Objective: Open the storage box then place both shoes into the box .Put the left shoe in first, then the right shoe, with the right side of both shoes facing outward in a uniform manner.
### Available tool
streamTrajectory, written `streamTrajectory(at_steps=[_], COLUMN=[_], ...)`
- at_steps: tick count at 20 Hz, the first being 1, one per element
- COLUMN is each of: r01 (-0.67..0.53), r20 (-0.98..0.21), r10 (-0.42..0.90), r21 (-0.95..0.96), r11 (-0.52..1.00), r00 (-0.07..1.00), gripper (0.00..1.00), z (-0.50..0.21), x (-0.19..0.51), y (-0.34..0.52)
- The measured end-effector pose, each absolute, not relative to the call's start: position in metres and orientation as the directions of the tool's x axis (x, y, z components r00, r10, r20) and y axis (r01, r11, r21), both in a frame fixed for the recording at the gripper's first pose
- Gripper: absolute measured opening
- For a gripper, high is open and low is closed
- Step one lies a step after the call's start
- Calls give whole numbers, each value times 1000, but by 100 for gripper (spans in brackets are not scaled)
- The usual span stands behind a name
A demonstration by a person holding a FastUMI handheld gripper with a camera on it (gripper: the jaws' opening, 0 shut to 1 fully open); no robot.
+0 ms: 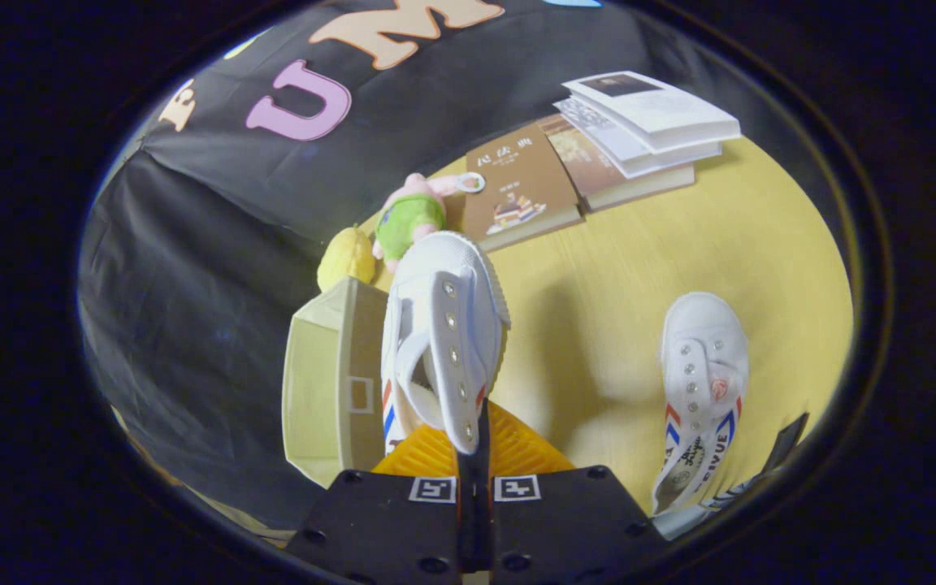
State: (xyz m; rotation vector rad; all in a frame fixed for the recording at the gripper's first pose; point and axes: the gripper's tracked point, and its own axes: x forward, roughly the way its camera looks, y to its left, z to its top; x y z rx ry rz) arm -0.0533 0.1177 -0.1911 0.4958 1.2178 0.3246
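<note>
The gripper (474, 455) is clamped on one white shoe (444, 341), lifted beside the beige box (330, 382), the other shoe (699, 390) waiting on the counter (598, 268); next it needs lowering inside.

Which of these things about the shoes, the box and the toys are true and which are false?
1. The claw is pinching a white shoe by its upper. True.
2. Both shoes are already inside the storage box. False: one shoe is in the claw, and the other shoe lies on the yellow table.
3. A plush toy in a green top sits beyond the held shoe. True.
4. The books are stacked on top of the storage box. False: they lie on the table, beyond both shoes.
5. The storage box is beside the held shoe. True.
</note>
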Motion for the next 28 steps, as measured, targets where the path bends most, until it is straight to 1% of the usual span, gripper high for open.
streamTrajectory(at_steps=[5,10,13,20,25,28], r01=[-9,-40,-57,-103,-124,-132], r20=[-766,-731,-721,-745,-797,-837], r10=[531,584,607,615,569,519], r21=[567,612,628,612,555,502], r11=[824,790,777,784,822,855], r00=[362,353,335,257,202,174], gripper=[3,3,3,3,3,4], z=[-145,-122,-122,-148,-187,-214], x=[-37,-39,-44,-62,-77,-85], y=[152,202,234,296,325,335])
